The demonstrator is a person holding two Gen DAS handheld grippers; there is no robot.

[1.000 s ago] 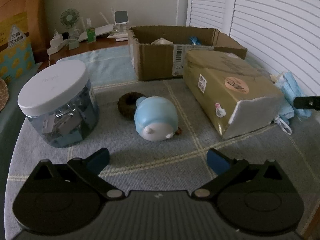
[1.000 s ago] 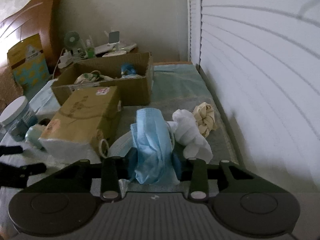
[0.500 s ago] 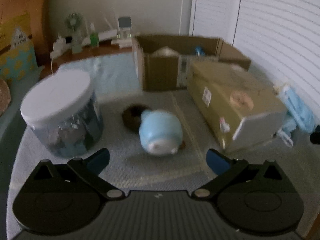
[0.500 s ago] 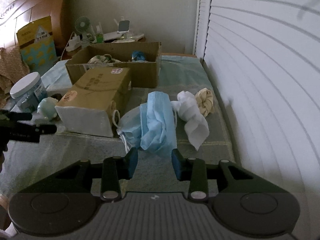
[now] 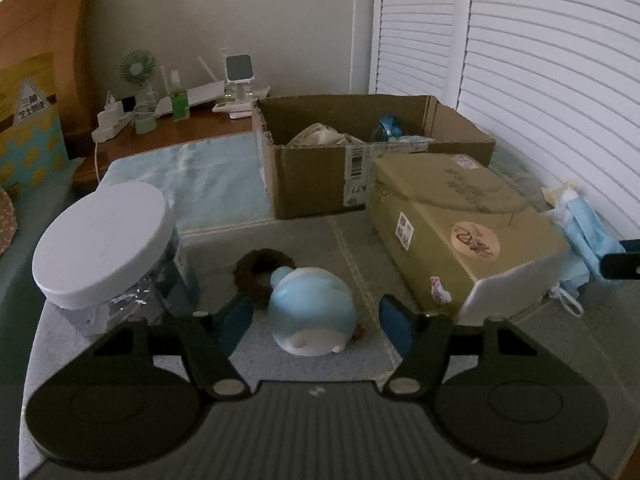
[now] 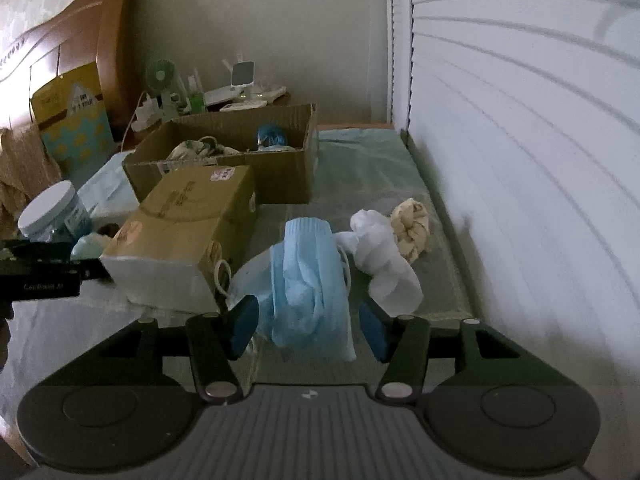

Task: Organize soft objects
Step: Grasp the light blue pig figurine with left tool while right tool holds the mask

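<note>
At your twelve o'clock stands a plain cream wall [image 5: 240, 12]. White louvred shutters [image 6: 520, 140] run along your three o'clock side. A carved wooden headboard [image 6: 68, 56] rises at ten o'clock, a wooden bedside table [image 5: 192, 130] beside it. A pale checked bedspread [image 5: 360, 248] lies below in dim daylight.

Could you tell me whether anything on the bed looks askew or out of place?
Yes: the blue plush toy lies tipped over, white base toward the camera, and the face masks sit in a crumpled heap beside the closed parcel, outside the open box.

Low wrist views, shared cardboard box [image 5: 312, 184]
</note>
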